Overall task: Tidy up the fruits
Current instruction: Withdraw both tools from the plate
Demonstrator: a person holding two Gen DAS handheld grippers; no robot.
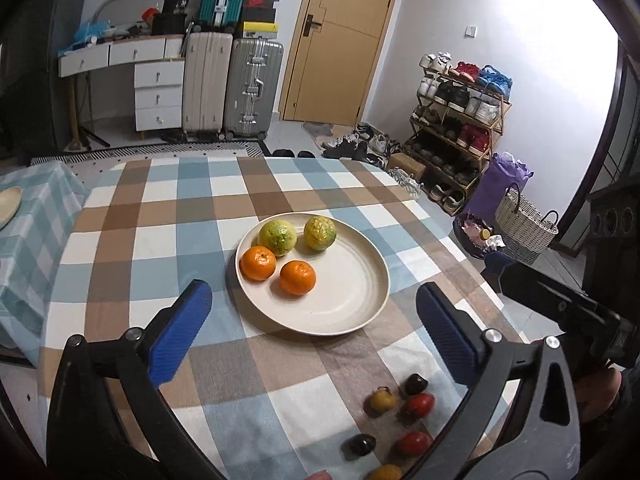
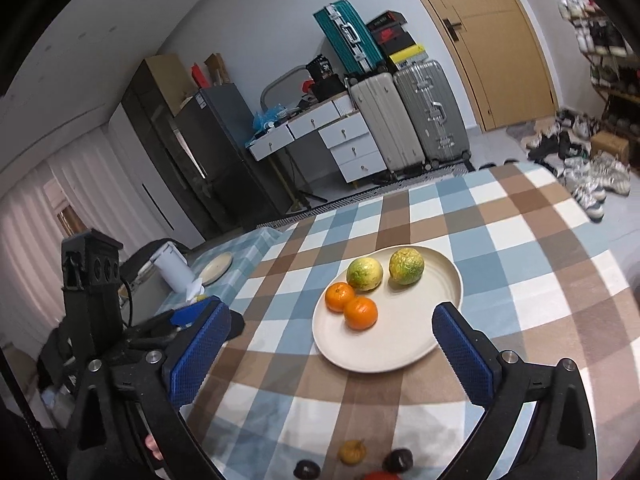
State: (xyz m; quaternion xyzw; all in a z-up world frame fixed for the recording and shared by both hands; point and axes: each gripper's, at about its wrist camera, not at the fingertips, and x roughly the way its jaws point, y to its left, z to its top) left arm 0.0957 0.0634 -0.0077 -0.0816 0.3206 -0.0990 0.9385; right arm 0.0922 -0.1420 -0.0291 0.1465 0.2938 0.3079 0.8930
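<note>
Fruits first: the cream plate sits just ahead of the left gripper, between and beyond its blue fingertips. It's round and shallow, with its right half bare. On its left half there are four citrus. Two are bumpy yellow-green citrus at the far side, and two are smooth oranges nearer the fingers, all close together.

Then the little stuff: six small tomatoes loose on the cloth, down near the base of the left gripper's right finger. That's two red, two yellow-orange and two dark ones.

From the right gripper, the same plate lies between its fingers, and a few tomatoes peek in at the bottom edge. Both grippers are spread wide and holding nothing.

Surface is a table with a blue, brown and white checked tablecloth. Room behind: three suitcases, white drawers, a wooden door, a packed shoe rack and a woven basket.
</note>
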